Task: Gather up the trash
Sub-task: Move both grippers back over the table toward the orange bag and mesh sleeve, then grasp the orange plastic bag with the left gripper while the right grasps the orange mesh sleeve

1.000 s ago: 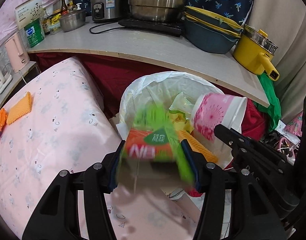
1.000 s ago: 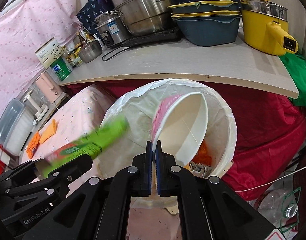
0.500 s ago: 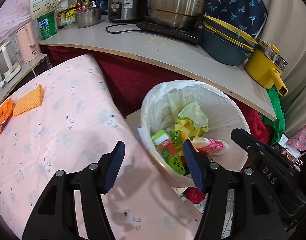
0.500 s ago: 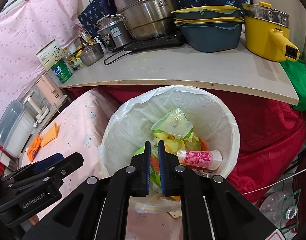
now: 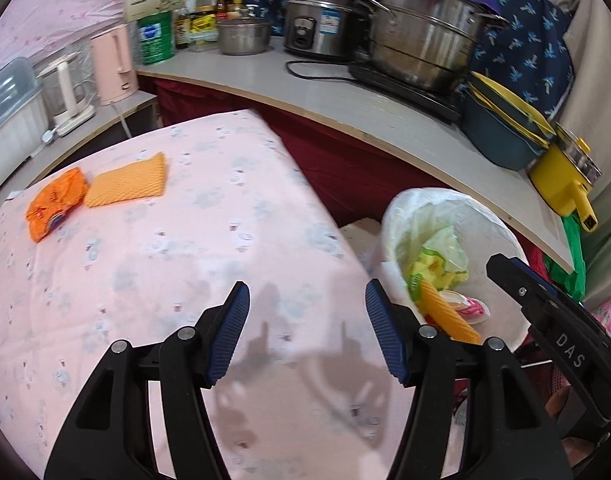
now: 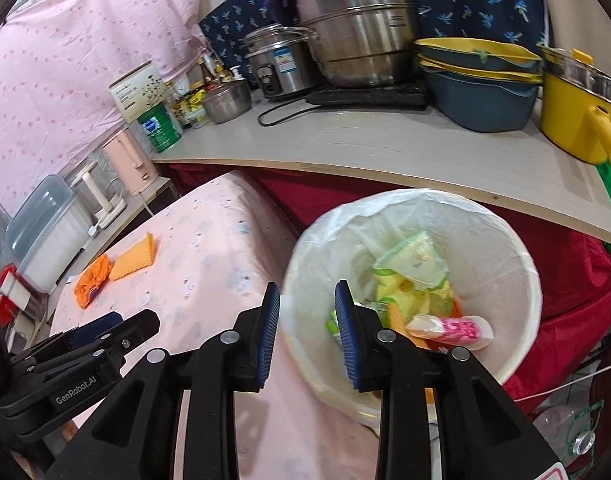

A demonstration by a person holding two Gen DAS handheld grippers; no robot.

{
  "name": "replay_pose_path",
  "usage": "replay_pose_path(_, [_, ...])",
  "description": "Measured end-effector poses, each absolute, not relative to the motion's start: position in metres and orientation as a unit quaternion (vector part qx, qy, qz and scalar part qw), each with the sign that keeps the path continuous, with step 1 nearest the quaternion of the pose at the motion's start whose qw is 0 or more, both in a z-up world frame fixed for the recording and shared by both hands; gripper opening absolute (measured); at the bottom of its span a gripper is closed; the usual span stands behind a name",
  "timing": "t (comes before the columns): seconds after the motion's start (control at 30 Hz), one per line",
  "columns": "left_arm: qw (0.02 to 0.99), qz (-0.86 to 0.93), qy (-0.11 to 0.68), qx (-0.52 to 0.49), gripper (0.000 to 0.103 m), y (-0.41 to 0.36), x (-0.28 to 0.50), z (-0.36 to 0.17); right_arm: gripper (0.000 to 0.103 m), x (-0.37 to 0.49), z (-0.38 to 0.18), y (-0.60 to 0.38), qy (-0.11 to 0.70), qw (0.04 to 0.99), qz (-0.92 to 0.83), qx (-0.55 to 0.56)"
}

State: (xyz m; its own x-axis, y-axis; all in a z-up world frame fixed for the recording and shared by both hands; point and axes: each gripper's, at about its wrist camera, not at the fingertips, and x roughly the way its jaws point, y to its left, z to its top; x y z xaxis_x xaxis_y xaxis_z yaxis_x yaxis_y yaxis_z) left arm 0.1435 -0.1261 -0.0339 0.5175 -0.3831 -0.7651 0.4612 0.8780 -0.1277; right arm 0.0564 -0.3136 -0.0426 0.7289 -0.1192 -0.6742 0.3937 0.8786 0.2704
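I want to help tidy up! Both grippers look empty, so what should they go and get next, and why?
Probably the left gripper should reach toward the orange wrapper and the orange pad beside it. Both lie on the pink table, while the other trash is in the bin. Its jaws are open and empty.

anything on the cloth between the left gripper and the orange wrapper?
Nothing. In the left wrist view the pink tablecloth is bare between the left gripper and the orange wrapper; the yellow sponge sits beside the wrapper.

A pink-covered table (image 5: 153, 264) carries an orange wrapper (image 5: 55, 204), perhaps crumpled, touching a waffled yellow sponge (image 5: 127, 186).
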Motion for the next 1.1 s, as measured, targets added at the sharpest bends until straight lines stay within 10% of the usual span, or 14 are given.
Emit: replay_pose_path(1.1, [0.902, -0.039, 0.429, -0.021, 0.080, 0.116, 0.308, -0.058, 0.040, 0.274, -0.080, -0.132, 0.408, 0.900, 0.010, 0.155])
